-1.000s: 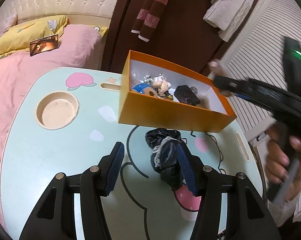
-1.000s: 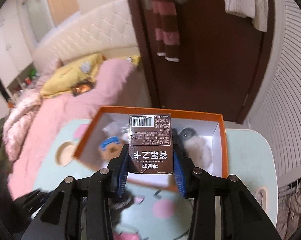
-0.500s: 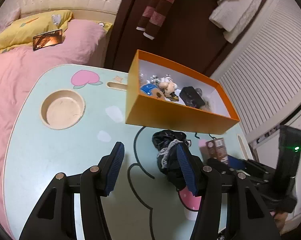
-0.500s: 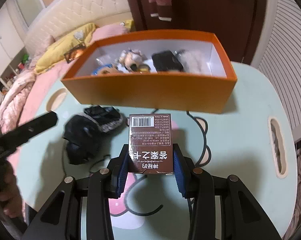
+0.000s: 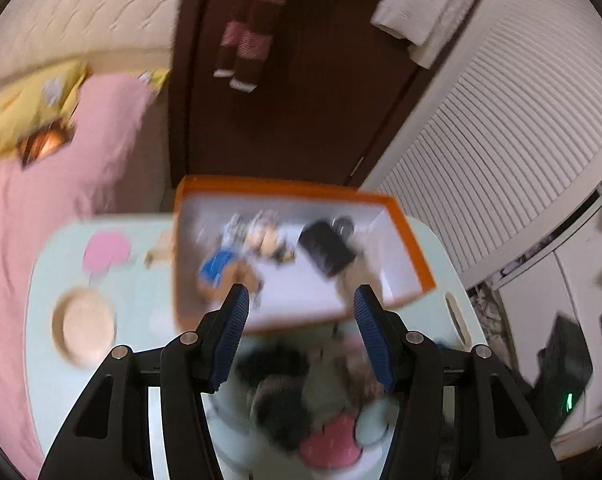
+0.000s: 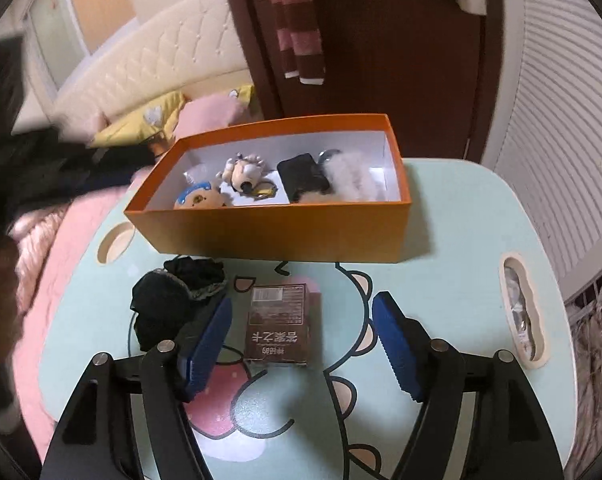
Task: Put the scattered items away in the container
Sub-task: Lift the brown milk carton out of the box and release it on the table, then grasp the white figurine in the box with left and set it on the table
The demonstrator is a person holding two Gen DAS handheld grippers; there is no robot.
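Carton lies flat on the counter between the right gripper's pads, which have just been opening and stand clear of it. Black cloth sits at its 9 o'clock, the orange box at 12. Left gripper is blurred, apart and empty above the box.

A pale mint table with cartoon prints stands beside a bed covered in a pink quilt, with a yellow pillow and a cream tufted headboard. Behind them is a dark brown wooden door hung with a maroon-and-pink striped scarf and a white knitted garment. To the right runs a white slatted wall.
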